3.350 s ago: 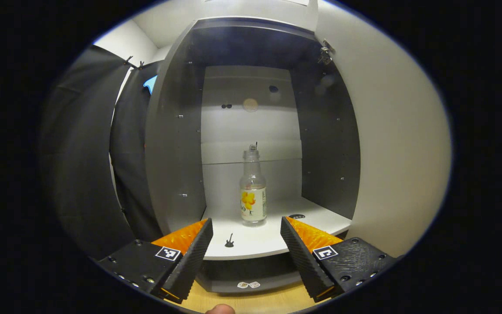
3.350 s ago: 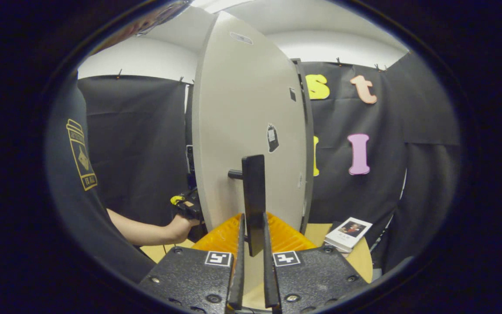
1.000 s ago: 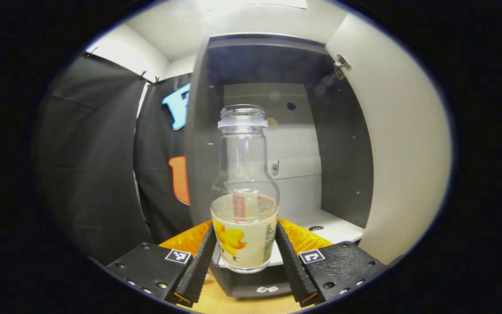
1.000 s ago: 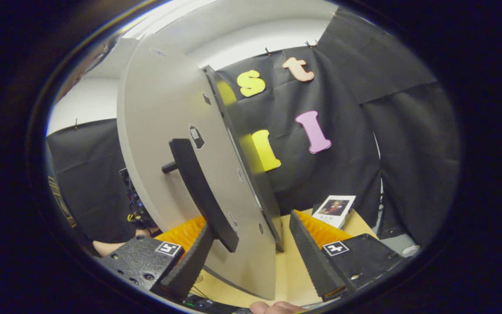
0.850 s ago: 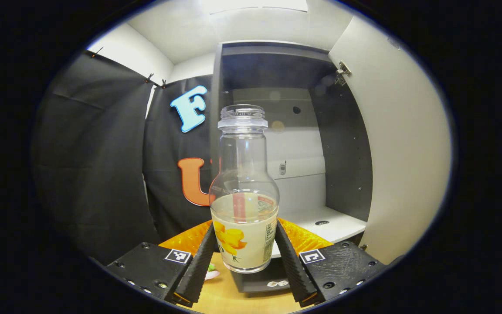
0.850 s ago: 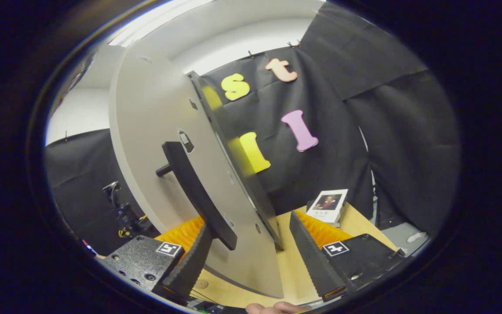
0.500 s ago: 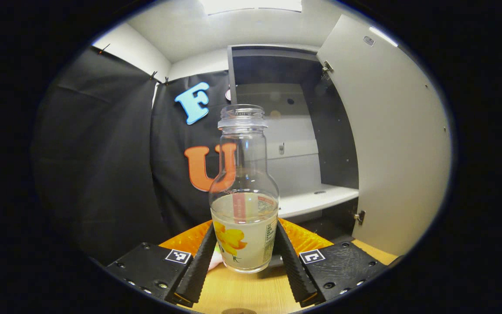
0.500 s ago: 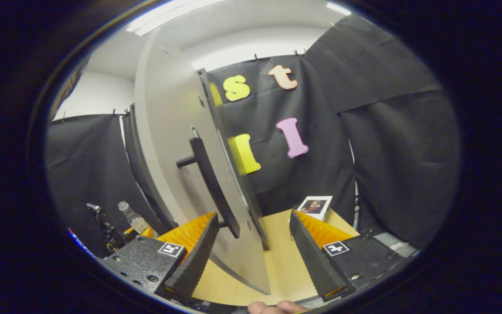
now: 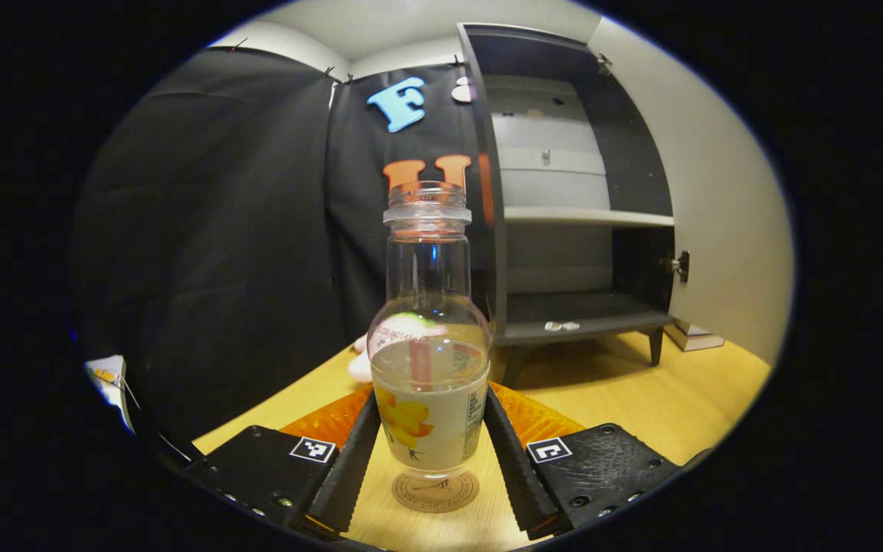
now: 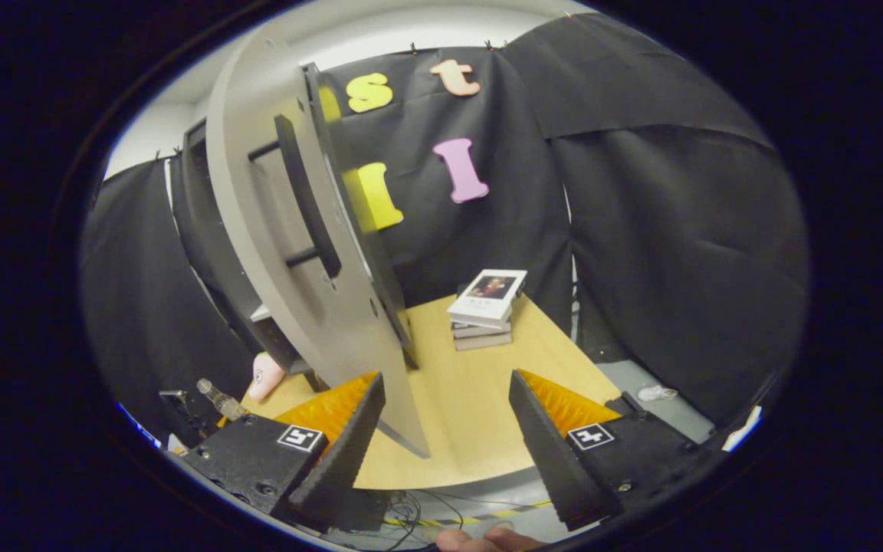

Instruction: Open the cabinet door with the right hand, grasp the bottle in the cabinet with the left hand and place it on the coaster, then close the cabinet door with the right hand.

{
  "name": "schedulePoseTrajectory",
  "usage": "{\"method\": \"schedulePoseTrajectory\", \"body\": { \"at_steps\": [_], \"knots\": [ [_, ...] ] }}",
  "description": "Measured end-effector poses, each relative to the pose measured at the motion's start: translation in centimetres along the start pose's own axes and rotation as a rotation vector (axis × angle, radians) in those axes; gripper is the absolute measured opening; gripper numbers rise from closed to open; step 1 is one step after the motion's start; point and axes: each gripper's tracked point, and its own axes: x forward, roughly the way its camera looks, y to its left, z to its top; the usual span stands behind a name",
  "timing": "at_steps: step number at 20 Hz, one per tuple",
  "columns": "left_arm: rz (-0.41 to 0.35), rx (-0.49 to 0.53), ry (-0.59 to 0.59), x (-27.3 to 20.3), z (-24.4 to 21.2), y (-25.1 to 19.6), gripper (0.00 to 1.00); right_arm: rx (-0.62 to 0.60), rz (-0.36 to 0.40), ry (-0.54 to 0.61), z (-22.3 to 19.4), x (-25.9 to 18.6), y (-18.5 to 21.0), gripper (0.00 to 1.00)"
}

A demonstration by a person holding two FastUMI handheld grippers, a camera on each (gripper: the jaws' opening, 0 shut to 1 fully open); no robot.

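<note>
My left gripper (image 9: 430, 414) is shut on the clear bottle (image 9: 426, 360), both fingers pressing its labelled lower body. The bottle stands upright, directly over a round brown coaster (image 9: 435, 491) on the wooden table (image 9: 641, 406); whether it touches the coaster is unclear. The dark cabinet (image 9: 564, 199) stands open behind and to the right, its pale door (image 9: 725, 199) swung out. In the right gripper view my right gripper (image 10: 445, 429) is open and holds nothing. It hangs low, in front of the door (image 10: 273, 261) and below the dark bar handle (image 10: 305, 199). The bottle (image 10: 215, 397) shows small at far left.
A stack of books (image 10: 486, 307) lies on the table right of the cabinet, also seen as books (image 9: 690, 335) beside the cabinet leg. A pink soft object (image 10: 264, 376) lies left of the cabinet. Black cloth walls surround the table. The table edge (image 10: 449, 479) is near my right gripper.
My left gripper closed on the bottle, pulled it out of the cabinet and lowered it over the coaster. My right gripper let go of the handle and dropped back from the open door.
</note>
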Motion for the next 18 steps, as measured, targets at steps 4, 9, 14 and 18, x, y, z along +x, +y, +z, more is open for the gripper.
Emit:
{"method": "schedulePoseTrajectory", "body": {
  "at_steps": [4,9,14,18],
  "knots": [
    [0.024,0.016,0.019,2.3,-3.4,0.3,0.76,-0.037,-0.038,0.115,-3.6,0.7,-0.9,1.0],
    [0.048,-0.045,0.058,2.3,-5.4,0.4,0.76,-0.099,-0.02,0.155,-3.9,1.8,0.7,1.0],
    [0.037,-0.06,0.06,2.0,-6.2,0.3,1.0,-0.126,0.006,0.159,-3.5,2.5,2.1,1.0],
    [0.023,-0.048,0.048,1.3,-5.8,0.2,0.98,-0.129,0.012,0.156,-3.2,2.6,2.6,1.0]
  ]
}}
